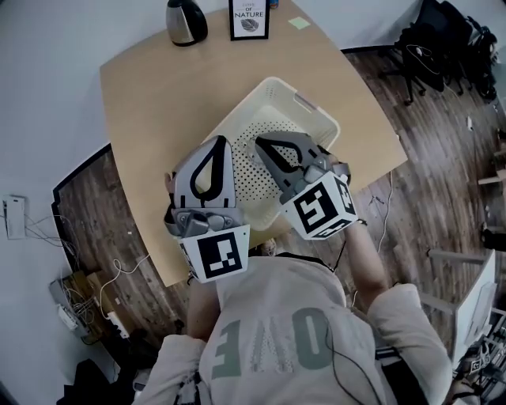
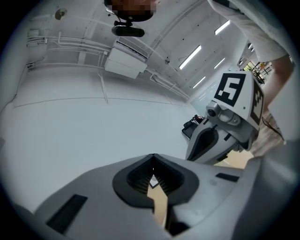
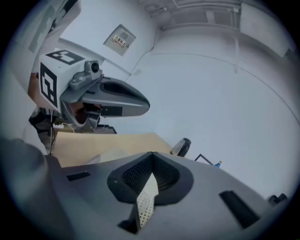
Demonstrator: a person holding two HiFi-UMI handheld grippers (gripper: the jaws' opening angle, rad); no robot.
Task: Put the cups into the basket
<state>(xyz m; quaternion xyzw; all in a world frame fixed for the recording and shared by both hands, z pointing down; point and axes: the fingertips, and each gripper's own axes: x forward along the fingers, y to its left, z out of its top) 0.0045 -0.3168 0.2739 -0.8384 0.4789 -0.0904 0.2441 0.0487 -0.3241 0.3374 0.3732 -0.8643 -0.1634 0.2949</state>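
Note:
No cup shows in any view. A white perforated basket sits on the tan table, with nothing visible inside it. Both grippers are held side by side above the basket's near end. My left gripper has its jaws together, with nothing between them. My right gripper is also shut and empty. In the left gripper view, my left gripper points up at the wall, with the right gripper beside it. In the right gripper view, my right gripper shows a strip of the basket under its jaws.
A dark kettle and a framed sign stand at the table's far edge, with a small yellow note near them. The person's torso is close to the table's near edge. Cables and a power strip lie on the wooden floor at left.

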